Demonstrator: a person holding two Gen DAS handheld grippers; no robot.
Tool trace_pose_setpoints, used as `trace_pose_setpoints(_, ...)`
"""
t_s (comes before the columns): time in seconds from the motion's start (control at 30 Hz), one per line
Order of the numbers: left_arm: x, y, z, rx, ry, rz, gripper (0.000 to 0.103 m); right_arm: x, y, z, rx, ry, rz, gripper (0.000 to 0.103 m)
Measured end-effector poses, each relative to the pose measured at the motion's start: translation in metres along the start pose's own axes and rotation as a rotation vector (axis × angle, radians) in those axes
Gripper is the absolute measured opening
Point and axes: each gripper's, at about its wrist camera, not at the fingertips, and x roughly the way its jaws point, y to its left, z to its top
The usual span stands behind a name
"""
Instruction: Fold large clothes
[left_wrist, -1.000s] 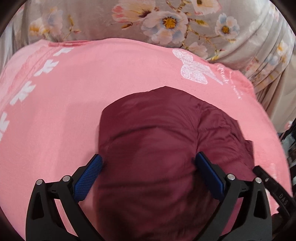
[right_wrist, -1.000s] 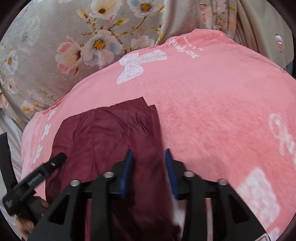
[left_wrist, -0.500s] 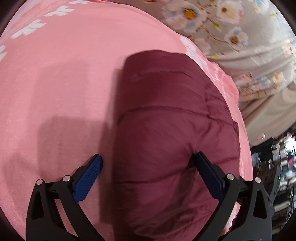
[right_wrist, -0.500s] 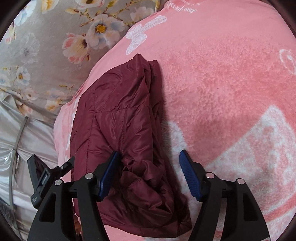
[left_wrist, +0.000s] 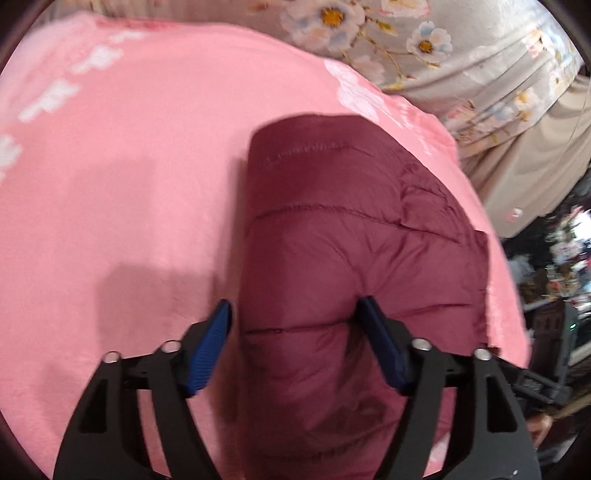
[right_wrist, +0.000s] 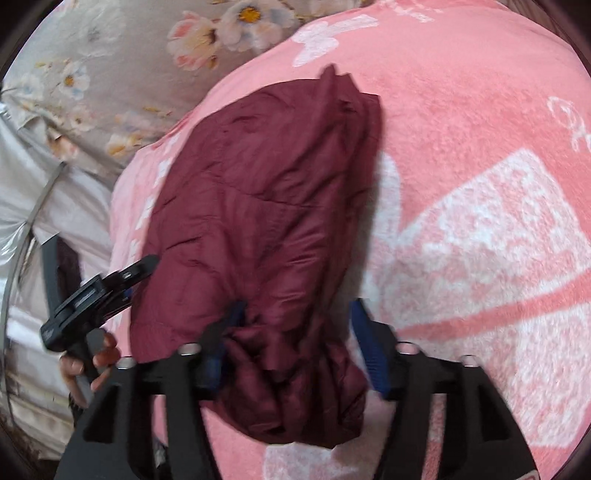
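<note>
A maroon quilted puffer jacket (left_wrist: 343, 251) lies folded into a thick bundle on a pink blanket (left_wrist: 129, 177). My left gripper (left_wrist: 295, 343) straddles the bundle's near end, its blue pads pressed into the padding on both sides. In the right wrist view the jacket (right_wrist: 266, 199) runs away from me, and my right gripper (right_wrist: 295, 339) clamps its bunched near end between the blue pads. The left gripper (right_wrist: 99, 291), held by a hand, shows at the jacket's left edge.
The pink blanket (right_wrist: 480, 184) with white bow prints covers the bed. A grey floral sheet (left_wrist: 424, 48) lies beyond it. The bed edge and cluttered room (left_wrist: 561, 258) are at the right of the left wrist view.
Both grippers have narrowed from wide open around the jacket's ends. The bundle has come closer and shifted slightly in both views.
</note>
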Motion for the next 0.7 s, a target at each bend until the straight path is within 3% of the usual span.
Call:
trace_pose_setpoints(0.1,0.003,-0.014,0.006,0.079,-0.022,0.066,0.086,0.009,-0.001,0.008,0.04,-0.008,0.06,0.067)
trace_pose_setpoints(0.3,0.023,-0.016,0.017,0.068,0.005,0.034,0.093,0.021,-0.011,0.011,0.105,-0.018,0.15,0.069)
trace_pose_setpoints(0.47,0.031,-0.019,0.021,0.068,0.015,0.032,0.094,0.024,-0.004,0.008,0.074,-0.009,0.149,0.064)
trace_pose_setpoints(0.57,0.027,-0.021,0.019,0.077,0.01,0.042,0.086,0.026,0.002,0.007,0.081,-0.014,0.178,0.042)
trace_pose_setpoints(0.6,0.025,-0.023,0.019,0.082,0.006,0.051,0.079,0.025,0.006,0.007,0.072,-0.023,0.17,0.034)
trace_pose_setpoints(0.7,0.014,-0.028,0.02,0.103,-0.021,0.072,0.055,0.013,0.019,0.004,0.027,-0.065,0.111,0.023)
